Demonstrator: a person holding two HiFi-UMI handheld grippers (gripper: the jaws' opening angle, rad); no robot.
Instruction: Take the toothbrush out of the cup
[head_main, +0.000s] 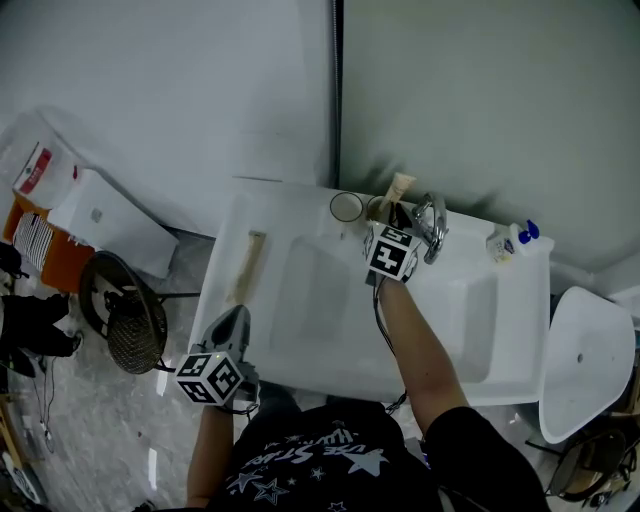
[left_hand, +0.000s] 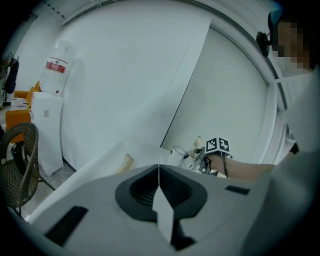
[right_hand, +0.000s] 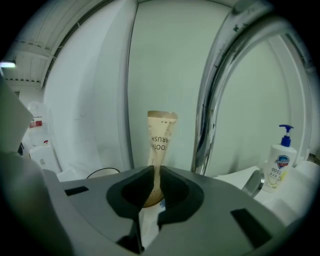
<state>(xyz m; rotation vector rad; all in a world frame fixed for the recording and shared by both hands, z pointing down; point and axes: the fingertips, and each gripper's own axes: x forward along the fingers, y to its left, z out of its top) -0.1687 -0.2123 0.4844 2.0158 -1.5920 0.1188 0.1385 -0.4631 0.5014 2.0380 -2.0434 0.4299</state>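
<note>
At the near left corner of the sink (head_main: 330, 300), the left gripper (left_hand: 159, 176) is shown with jaws together and nothing between them. At the sink's far rim, beside the faucet (head_main: 432, 226), the right gripper (right_hand: 154, 172) is clamped on the wrapped toothbrush (right_hand: 161, 137), which stands upright in the cup (head_main: 378, 209).

Toothbrush (right_hand: 161, 142) in a tan paper sleeve with dark lettering, upright, lower part pinched between right claw (right_hand: 154, 174) jaws, standing in small dark-rimmed cup (head_main: 378, 209) just beyond that claw
</note>
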